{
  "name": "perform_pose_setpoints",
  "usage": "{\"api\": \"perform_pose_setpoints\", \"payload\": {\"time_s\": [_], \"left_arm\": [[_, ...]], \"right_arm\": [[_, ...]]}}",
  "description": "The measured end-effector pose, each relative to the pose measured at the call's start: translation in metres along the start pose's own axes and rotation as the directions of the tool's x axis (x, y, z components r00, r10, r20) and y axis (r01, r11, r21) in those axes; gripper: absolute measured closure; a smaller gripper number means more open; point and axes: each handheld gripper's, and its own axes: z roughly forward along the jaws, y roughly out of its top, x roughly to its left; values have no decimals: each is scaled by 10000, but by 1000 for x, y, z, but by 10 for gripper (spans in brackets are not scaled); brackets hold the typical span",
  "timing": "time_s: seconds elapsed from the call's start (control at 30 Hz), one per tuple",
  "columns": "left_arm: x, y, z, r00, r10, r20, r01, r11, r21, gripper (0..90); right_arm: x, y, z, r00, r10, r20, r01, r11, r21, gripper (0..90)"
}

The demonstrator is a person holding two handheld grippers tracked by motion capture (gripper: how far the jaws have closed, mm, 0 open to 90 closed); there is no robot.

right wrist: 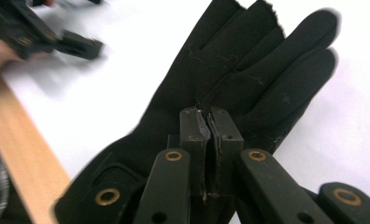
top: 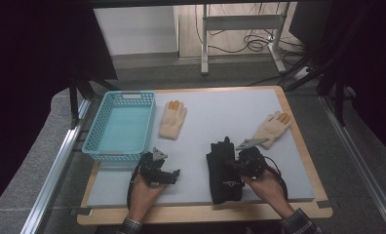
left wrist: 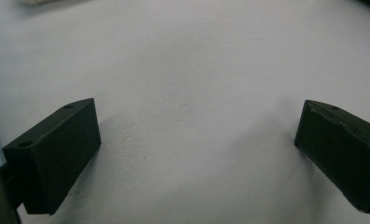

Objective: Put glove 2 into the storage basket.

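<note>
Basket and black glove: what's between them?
In the high view, the left tongs, open over bare grey mat, sit between the blue basket and the black glove; nothing else.

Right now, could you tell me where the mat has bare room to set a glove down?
Bare mat lies between the two cream gloves. It is crowded near the front, around the black glove and both grippers.
</note>
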Motion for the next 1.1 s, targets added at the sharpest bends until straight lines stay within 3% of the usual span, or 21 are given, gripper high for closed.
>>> {"api": "perform_pose_setpoints", "payload": {"time_s": [0.13, 0.3, 0.4, 0.53, 0.83, 1.1], "left_arm": [[0, 0, 0, 10000, 3, 0, -3, 10000, 6, 8], [0, 0, 0, 10000, -44, 3, 44, 10000, -36, 8], [0, 0, 0, 10000, -1, 3, 1, 10000, 7, 8], [0, 0, 0, 10000, -12, 8, 12, 10000, 9, 8], [0, 0, 0, 10000, -44, 11, 44, 10000, 14, 6], [0, 0, -1, 9999, -106, -43, 107, 9999, 22, 5]], "right_arm": [[1, -9, 12, 10000, 42, -4, -42, 10000, 34, 788], [1, -12, 20, 9994, -302, 154, 301, 9995, 33, 605], [-2, -8, 13, 9996, -228, 183, 234, 9993, -299, 529], [-13, -6, -4, 9991, -132, 392, 162, 9969, -771, 510], [-32, -42, -9, 9991, -184, 375, 186, 9998, -58, 855], [-28, -71, -2, 9997, -38, -257, 38, 10000, 25, 881]]}}
